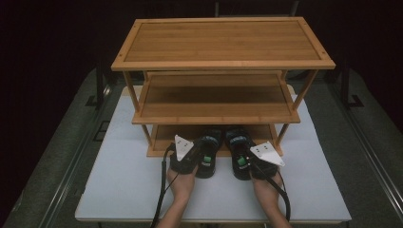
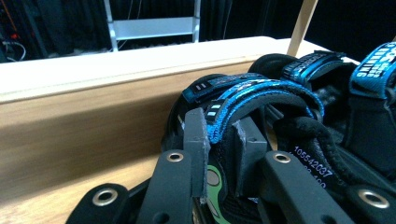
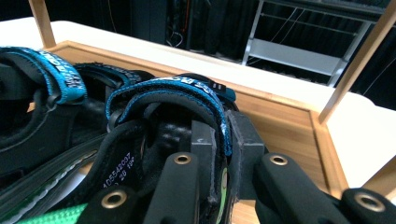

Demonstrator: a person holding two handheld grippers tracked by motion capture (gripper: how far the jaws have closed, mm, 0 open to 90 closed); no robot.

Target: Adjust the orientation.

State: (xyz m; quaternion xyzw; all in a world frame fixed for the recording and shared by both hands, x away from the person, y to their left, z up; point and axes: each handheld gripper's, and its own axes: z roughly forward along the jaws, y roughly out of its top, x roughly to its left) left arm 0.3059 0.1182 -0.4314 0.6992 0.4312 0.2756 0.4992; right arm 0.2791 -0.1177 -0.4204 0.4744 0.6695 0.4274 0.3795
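Note:
Two black sandals with blue straps lie side by side, toes on the bottom shelf point(image 1: 164, 137) of a bamboo rack and heels over its front edge. My left gripper point(image 1: 196, 154) is shut on the left sandal point(image 1: 210, 147). In the left gripper view its pads point(image 2: 196, 135) pinch that sandal's blue heel strap point(image 2: 261, 93). My right gripper point(image 1: 248, 156) is shut on the right sandal point(image 1: 236, 142). The right gripper view has its pads point(image 3: 243, 135) squeezing that sandal's blue strap point(image 3: 163, 93). Each gripper view also catches the other sandal point(image 2: 371, 88) point(image 3: 42, 79) beside its own.
The three-tier bamboo rack point(image 1: 223, 42) stands on a white table point(image 1: 119, 180); its middle shelf point(image 1: 214, 102) and top shelf are bare. Slanted wooden posts point(image 3: 355, 60) frame the bottom shelf's sides. Dark floor and metal frames surround the table.

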